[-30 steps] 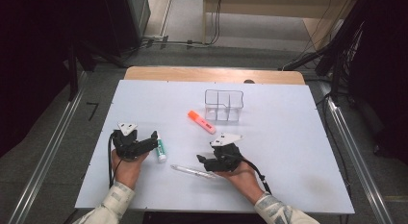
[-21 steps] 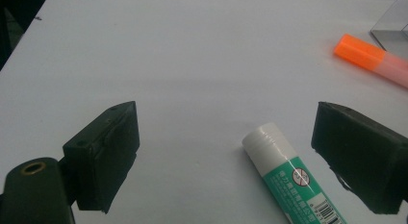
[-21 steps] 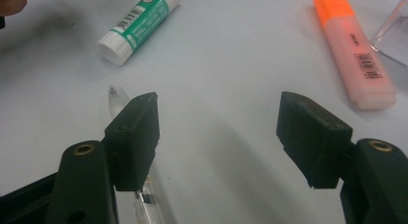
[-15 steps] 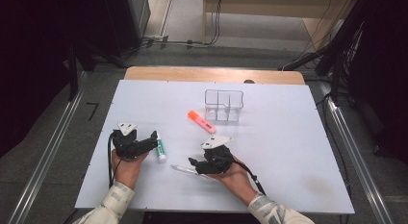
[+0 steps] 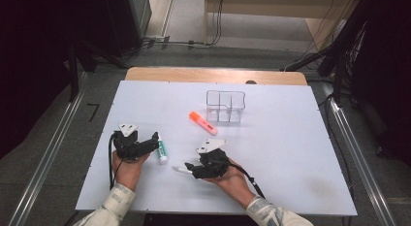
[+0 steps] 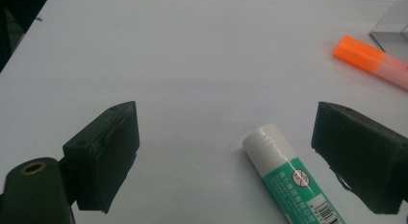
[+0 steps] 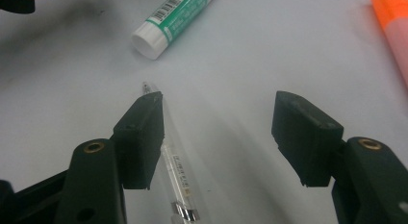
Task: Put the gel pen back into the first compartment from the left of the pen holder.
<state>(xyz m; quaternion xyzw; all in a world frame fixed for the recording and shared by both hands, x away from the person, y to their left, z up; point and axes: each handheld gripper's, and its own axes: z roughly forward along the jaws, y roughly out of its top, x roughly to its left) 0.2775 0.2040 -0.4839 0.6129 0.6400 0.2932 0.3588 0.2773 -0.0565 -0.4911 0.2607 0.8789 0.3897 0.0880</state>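
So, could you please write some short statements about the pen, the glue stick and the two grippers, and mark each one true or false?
1. The clear pen lies between the right gripper's open jaws. True.
2. The right gripper has lifted the pen off the table. False: the pen lies flat on it.
3. The glue stick lies between the left gripper's open jaws. True.
4. The orange highlighter stands inside the clear organizer. False: it lies on the table beside it.
5. The glue stick's cap is off. False: its white cap is on.
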